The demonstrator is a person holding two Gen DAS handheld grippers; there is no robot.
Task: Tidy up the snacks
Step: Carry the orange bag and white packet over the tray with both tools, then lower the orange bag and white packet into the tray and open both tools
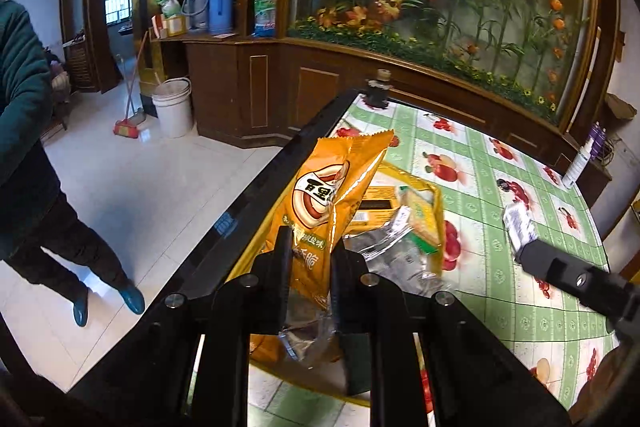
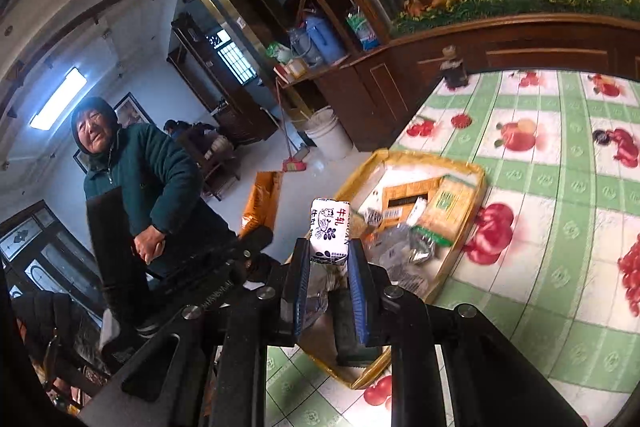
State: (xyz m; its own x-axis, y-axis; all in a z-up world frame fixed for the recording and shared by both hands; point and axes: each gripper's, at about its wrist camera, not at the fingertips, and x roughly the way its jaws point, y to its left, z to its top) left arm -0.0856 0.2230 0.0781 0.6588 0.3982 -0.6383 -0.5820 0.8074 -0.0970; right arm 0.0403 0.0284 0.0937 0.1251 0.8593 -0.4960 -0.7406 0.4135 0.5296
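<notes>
Above the near-left corner of the worktop (image 1: pixel 520 195), both claws hang over a shallow yellow tray (image 2: pixel 478 173) that sits just inside the dark left edge (image 1: pixel 256 211). The left claw (image 1: pixel 310 251) is nearly closed and pinches an orange snack bag (image 1: pixel 340 187) by its lower half; the bag stands upright between the pads, its crimped top tipped toward the far end of the worktop. The right claw (image 2: pixel 329 259) is nearly closed on a small white candy packet (image 2: pixel 330 231) printed with red and dark characters, which rises upright above the blue-lined fingertips (image 2: pixel 358 267). In the left wrist view that same claw enters from the right, clear of the tray.

Inside the tray lie a flat orange box (image 2: pixel 404 201), a green-and-yellow packet (image 2: pixel 446 213) against the far right wall, and some crumpled silver wrappers (image 2: pixel 404 251) toward the near end. The tray's near rim is partly hidden behind the claws.

To the right of the tray the green fruit-print cloth runs bare and wide as far as a white spray bottle (image 1: pixel 580 159) at the far right edge. A small dark figurine (image 1: pixel 378 89) stands at the far-left corner. Beyond the left edge the pale floor (image 1: pixel 140 187) is open, with a person in a green jacket (image 2: pixel 140 167) standing there, a white bucket (image 1: pixel 174 107) and a broom (image 1: pixel 128 127) further back by the wooden cabinet (image 1: pixel 240 87).
</notes>
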